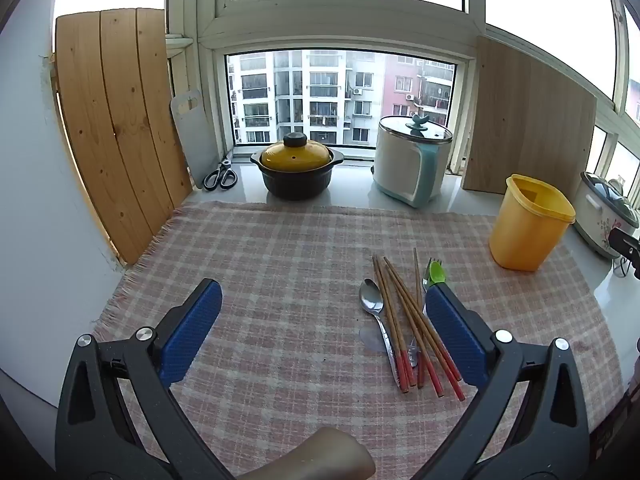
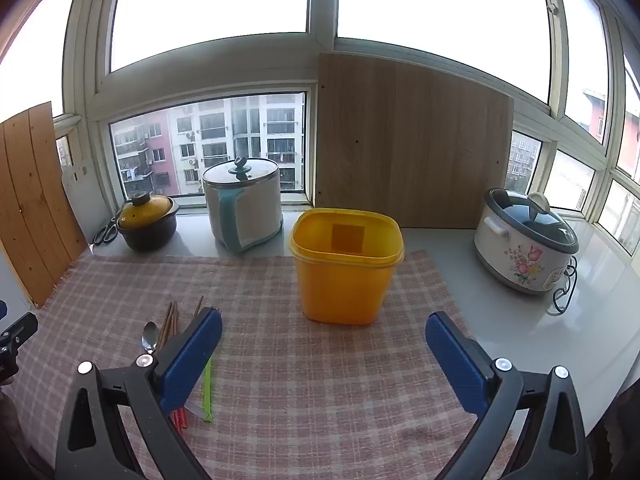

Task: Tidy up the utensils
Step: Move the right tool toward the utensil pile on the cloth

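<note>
Nothing sorted yet: chopsticks (image 1: pixel 404 320), spoon (image 1: pixel 372 300) heaped mid-cloth (image 1: pixel 280 260), yellow bin (image 2: pixel 346 264) empty, both grippers (image 1: pixel 324 332) (image 2: pixel 324 356) gaping, holding nothing.

The checked cloth (image 1: pixel 280 264) looked coarse and woven, matt, with a frayed fringe along its left edge. On it the spoon (image 1: pixel 371 300) was polished metal, mirror-bright in the bowl; the chopsticks (image 1: pixel 404 320) were matt brown wood with glossy red-coated ends. The yellow container (image 2: pixel 344 268) was smooth, slightly translucent plastic. Far back, the casserole pot (image 1: pixel 296 168) showed glazed ceramic, its lid shiny. The plank panel (image 1: pixel 120 120) at left was bare knotty wood; the counter (image 2: pixel 540 320) was glossy and reflective. The gripper pads (image 2: pixel 192 360) were blue, finely ribbed, matt.
</note>
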`<state>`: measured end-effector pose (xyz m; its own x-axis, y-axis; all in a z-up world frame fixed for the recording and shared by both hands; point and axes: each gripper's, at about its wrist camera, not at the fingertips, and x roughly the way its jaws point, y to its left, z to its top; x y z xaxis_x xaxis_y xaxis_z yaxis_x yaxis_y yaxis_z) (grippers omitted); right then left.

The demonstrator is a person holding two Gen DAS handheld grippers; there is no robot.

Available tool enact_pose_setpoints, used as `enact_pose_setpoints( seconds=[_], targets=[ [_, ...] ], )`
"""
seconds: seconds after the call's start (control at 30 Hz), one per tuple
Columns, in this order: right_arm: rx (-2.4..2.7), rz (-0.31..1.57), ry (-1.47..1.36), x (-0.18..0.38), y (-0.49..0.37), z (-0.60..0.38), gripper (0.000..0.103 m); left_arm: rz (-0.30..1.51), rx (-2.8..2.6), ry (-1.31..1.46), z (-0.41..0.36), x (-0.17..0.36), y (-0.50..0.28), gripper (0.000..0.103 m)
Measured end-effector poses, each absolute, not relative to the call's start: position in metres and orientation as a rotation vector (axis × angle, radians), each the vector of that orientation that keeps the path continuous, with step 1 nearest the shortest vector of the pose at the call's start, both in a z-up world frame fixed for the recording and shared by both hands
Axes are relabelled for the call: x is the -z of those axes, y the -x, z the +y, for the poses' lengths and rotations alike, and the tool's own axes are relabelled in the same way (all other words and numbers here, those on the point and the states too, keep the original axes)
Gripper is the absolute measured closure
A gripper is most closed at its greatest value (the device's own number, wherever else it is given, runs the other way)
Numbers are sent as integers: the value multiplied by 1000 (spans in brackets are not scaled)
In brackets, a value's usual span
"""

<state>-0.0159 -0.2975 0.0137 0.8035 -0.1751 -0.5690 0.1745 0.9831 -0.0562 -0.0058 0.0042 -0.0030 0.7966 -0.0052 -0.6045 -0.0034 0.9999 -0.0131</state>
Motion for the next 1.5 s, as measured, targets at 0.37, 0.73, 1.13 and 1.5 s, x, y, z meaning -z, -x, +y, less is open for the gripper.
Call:
enact_pose_setpoints(
  seconds=[0.37, 0.73, 1.13, 1.5],
  targets=[
    [184, 611, -4, -16, 17, -297, 0, 659, 2, 12, -1, 9, 3, 0],
    [183, 635, 0, -6, 15, -299, 0, 673, 9, 4, 1, 13, 2, 0],
    [169, 660, 1, 6, 6, -300, 0, 706, 19, -7, -3, 19, -6, 0],
    [86, 657, -65, 30, 3, -305, 0, 752, 39, -7, -4, 31, -16, 0]
  ],
)
